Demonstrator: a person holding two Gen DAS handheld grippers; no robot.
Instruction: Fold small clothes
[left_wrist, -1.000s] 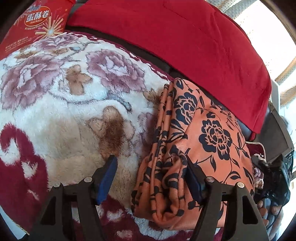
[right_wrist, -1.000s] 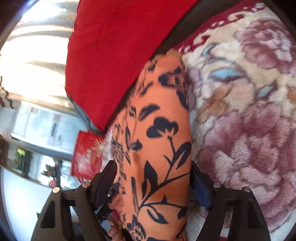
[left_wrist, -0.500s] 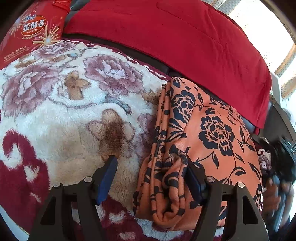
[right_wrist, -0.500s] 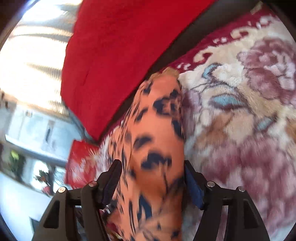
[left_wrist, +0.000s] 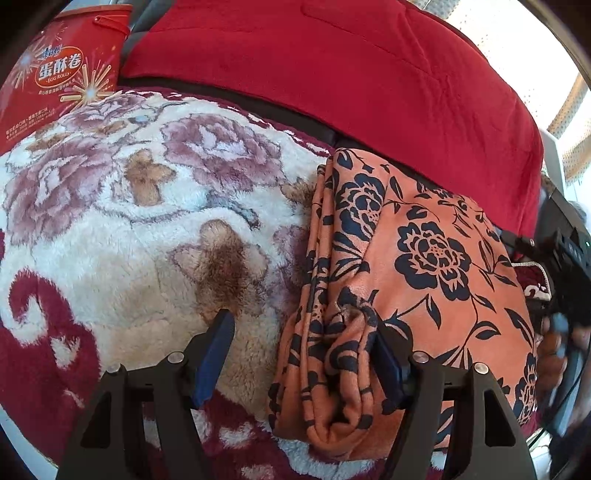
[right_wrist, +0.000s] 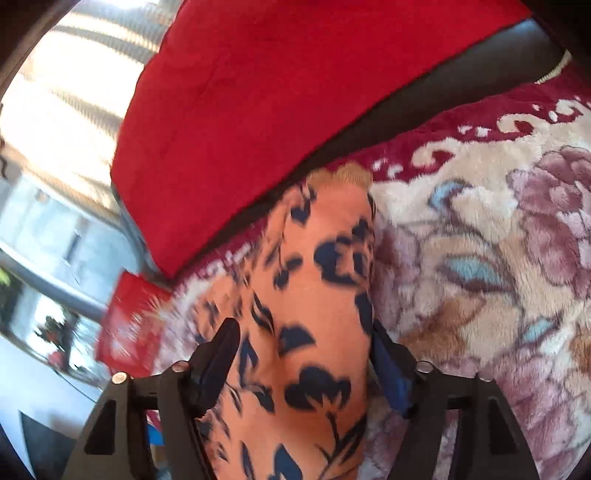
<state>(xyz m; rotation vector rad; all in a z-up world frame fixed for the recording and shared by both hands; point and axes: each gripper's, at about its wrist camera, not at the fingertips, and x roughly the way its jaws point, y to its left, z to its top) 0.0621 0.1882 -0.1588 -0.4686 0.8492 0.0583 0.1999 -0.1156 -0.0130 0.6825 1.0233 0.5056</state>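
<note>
One folded orange garment with black flower print (left_wrist: 424, 266) lies on a plush cream-and-maroon floral blanket (left_wrist: 122, 236), just below one red cushion (left_wrist: 332, 70). One red egg-roll box (left_wrist: 55, 74) stands far left.

Left gripper (left_wrist: 303, 350): jaws spread, folded edge between them (right finger against cloth).

Right gripper (right_wrist: 304, 354): jaws opening, straddling the garment.

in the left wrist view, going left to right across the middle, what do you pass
Flowered plush blanket → folded orange cloth with dark flowers → the other tool's black body and the hand holding it at the right edge.
</note>
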